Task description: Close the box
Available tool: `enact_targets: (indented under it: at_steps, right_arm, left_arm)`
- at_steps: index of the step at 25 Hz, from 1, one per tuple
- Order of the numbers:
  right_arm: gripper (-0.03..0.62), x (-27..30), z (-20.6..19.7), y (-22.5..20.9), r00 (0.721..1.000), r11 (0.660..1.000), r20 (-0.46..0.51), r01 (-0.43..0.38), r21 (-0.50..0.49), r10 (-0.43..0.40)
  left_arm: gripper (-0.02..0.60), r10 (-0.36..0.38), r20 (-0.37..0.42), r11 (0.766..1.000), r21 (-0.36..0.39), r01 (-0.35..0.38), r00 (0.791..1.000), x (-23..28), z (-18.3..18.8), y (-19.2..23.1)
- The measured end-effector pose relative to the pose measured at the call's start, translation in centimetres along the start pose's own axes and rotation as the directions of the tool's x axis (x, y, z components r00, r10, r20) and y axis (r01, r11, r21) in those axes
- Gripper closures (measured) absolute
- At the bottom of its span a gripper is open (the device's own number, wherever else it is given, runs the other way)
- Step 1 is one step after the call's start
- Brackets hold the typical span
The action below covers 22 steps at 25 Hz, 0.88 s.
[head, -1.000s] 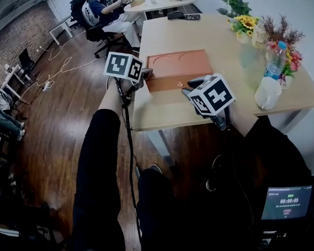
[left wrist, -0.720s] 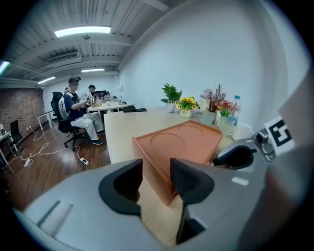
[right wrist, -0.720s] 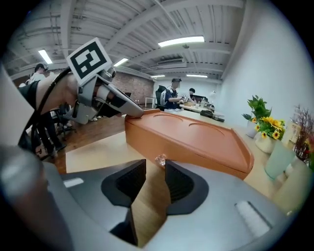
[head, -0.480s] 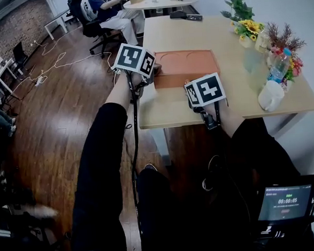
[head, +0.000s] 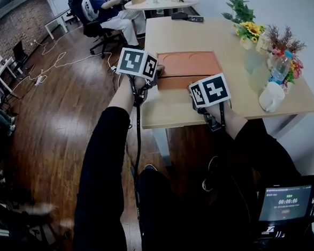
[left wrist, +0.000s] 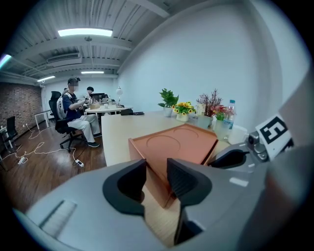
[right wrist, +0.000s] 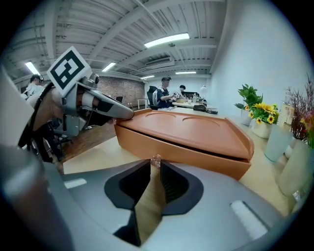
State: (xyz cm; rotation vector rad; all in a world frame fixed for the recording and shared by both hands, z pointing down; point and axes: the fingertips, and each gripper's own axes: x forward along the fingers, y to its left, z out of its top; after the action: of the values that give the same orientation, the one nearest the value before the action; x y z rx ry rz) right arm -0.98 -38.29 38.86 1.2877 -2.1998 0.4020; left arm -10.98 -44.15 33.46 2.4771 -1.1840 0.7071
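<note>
We judge that the closing is almost finished. The lid of the box [right wrist: 196, 130] lies nearly flat on the lower part, but in the right gripper view a thin dark slit runs between them along the front and grows a little wider toward the right end. What is left, we think, is to press the lid fully down and then to let go.

The box stands on the table [head: 193, 31], close to the table's near edge and toward its near left corner. It is flat and of a terracotta colour, and its top has two shallow round hollows side by side.

The right gripper [right wrist: 154, 171] is at the table's near edge. Its jaws are almost together, and the small clear knob [right wrist: 155, 160] on the front of the box sits between their tips, apparently pinched.

The left gripper [left wrist: 156, 171] is at the table's left edge. Its jaws stand moderately apart and hold nothing; the near left corner of the box shows in the gap.
</note>
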Motion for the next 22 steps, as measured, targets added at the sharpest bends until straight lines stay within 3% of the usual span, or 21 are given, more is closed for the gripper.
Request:
enact_targets:
  at_steps: [9, 22]
  right_arm:
    - [0.531, -4.7, -3.2, 3.4, 0.992, 0.991, -0.017, -0.129, -0.040, 0.129]
    - [0.531, -5.3, -4.3, 4.0, 0.989, 0.987, -0.029, -0.150, -0.058, 0.148]
  left_arm:
    - [0.466, -0.004, 0.008, 1.000, -0.012, 0.004, 1.000, -0.1, 0.2, -0.2]
    - [0.462, -0.008, 0.005, 1.000, -0.008, 0.008, 1.000, 0.1, -0.1, -0.2]
